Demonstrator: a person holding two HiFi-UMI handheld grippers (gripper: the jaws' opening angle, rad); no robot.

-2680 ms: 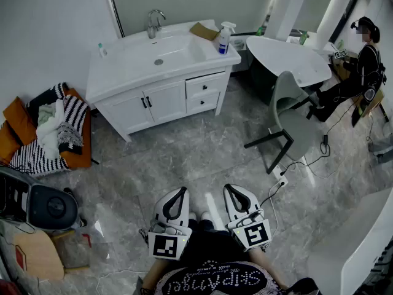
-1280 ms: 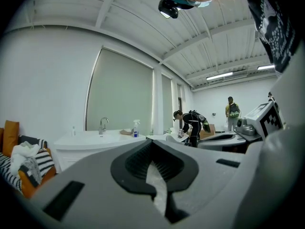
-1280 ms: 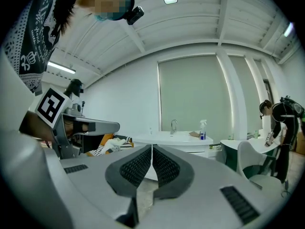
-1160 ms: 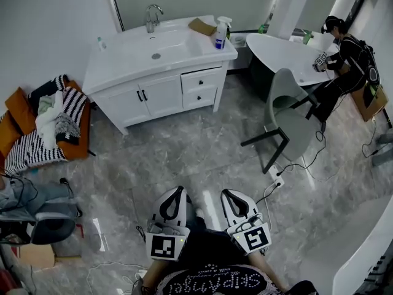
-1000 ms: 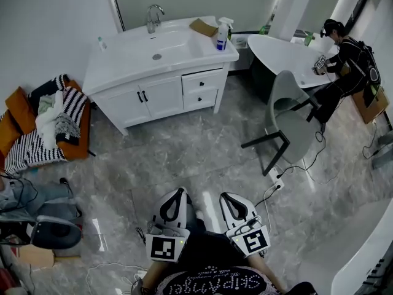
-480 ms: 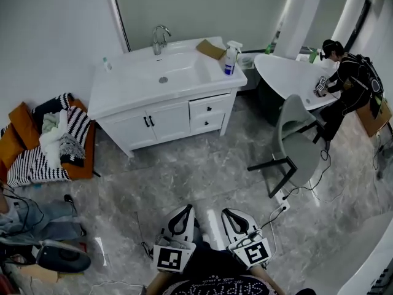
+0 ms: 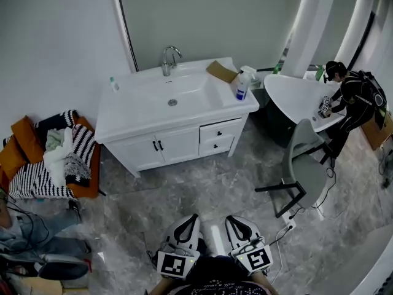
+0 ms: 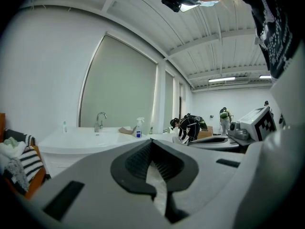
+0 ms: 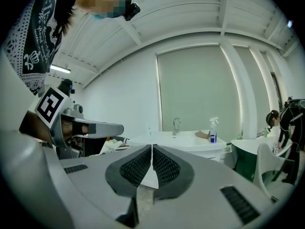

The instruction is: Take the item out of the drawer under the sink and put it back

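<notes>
Left claw and right claw both clenched, empty, well short of the sink counter; its drawers look shut from here.

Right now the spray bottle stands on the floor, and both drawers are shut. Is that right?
Not quite. The spray bottle stands on the sink counter, near its right end, not on the floor. The head view shows it. Both drawers are shut.
</notes>
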